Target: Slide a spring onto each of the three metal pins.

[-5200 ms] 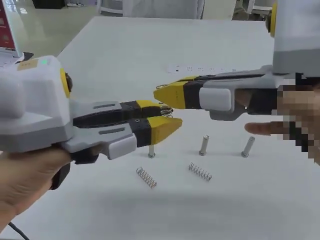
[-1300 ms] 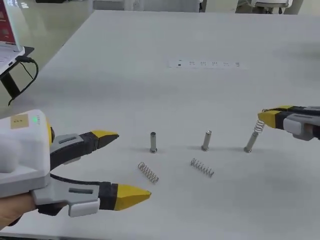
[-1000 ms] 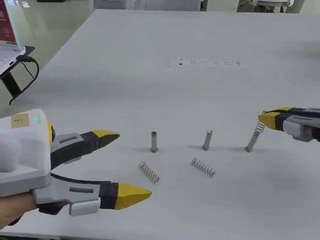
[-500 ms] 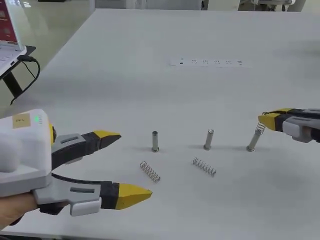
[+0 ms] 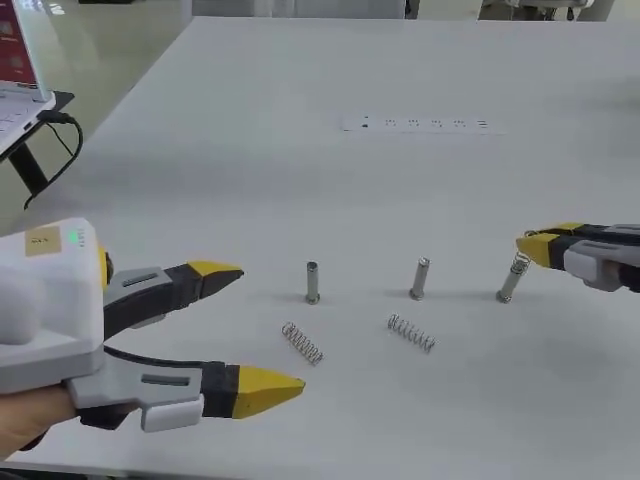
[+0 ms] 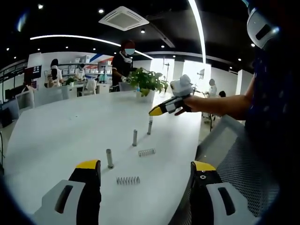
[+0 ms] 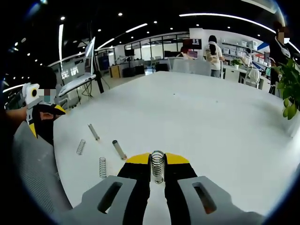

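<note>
Three metal pins stand in a row on the white table: the left pin [image 5: 312,282], the middle pin [image 5: 419,278] and the right pin [image 5: 508,285], which leans. My right gripper [image 5: 525,246] is shut on a spring [image 5: 518,265] that sits over the right pin's upper part; the spring [image 7: 158,168] shows upright between its jaws. Two loose springs lie in front of the pins, one [image 5: 302,342] on the left and one [image 5: 411,332] near the middle. My left gripper [image 5: 256,330] hangs open at the lower left, holding nothing.
A white power strip [image 5: 420,124] lies flat at the far middle of the table [image 5: 300,180]. A laptop [image 5: 15,70] stands past the left edge. People and a potted plant [image 6: 143,82] are in the room beyond the table.
Five seconds ago both grippers met above the pins. Since then the left gripper drew back to the lower left and opened. In the last second the right gripper lowered the spring along the right pin.
</note>
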The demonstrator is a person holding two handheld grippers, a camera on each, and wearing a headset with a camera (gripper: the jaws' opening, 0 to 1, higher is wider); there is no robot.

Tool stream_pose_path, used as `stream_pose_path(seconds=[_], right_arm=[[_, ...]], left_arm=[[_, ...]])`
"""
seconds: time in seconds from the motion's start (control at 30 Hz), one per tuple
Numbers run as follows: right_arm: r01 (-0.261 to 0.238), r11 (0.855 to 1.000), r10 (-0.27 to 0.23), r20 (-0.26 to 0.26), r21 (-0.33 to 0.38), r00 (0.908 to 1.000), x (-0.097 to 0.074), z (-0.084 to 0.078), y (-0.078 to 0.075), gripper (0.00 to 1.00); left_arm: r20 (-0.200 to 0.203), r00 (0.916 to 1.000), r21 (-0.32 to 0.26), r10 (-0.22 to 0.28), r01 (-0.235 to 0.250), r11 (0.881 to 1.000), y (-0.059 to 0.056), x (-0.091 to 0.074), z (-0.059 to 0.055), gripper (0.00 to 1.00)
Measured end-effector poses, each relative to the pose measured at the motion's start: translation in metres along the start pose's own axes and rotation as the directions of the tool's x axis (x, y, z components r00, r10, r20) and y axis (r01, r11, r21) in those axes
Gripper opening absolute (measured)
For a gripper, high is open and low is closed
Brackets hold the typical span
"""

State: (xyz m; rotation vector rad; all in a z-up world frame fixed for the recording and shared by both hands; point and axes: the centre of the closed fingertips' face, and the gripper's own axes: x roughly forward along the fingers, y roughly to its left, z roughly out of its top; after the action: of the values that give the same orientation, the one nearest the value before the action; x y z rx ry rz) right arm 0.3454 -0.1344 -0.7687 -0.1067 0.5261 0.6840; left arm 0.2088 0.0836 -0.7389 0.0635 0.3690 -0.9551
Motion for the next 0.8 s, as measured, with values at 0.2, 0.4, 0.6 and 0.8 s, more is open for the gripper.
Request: stream_pose_path(seconds=[0.2, 0.4, 0.6, 0.8], right_arm=[[-0.006, 1.0, 0.006, -0.006, -0.03, 1.0, 0.004, -0.009, 0.0, 0.08], [-0.01, 0.999, 0.01, -0.008, -0.044, 0.9999, 0.008, -0.017, -0.002, 0.08], [-0.016, 0.999, 0.015, -0.029, -0.048, 0.9995, 0.013, -0.028, -0.003, 0.08], [-0.024, 0.998, 0.021, -0.055, -0.064, 0.9983, 0.018, -0.038, -0.004, 0.08]], left_arm=[[-0.001, 1.0, 0.002, -0.001, 0.001, 1.0, 0.0, 0.001, 0.001, 0.74], [-0.002, 1.0, 0.004, -0.003, 0.003, 1.0, -0.001, 0.002, 0.001, 0.74], [-0.002, 1.0, 0.005, -0.003, 0.003, 1.0, -0.001, 0.002, 0.001, 0.74], [0.0, 1.0, 0.005, -0.002, 0.002, 1.0, 0.0, 0.002, 0.002, 0.74]])
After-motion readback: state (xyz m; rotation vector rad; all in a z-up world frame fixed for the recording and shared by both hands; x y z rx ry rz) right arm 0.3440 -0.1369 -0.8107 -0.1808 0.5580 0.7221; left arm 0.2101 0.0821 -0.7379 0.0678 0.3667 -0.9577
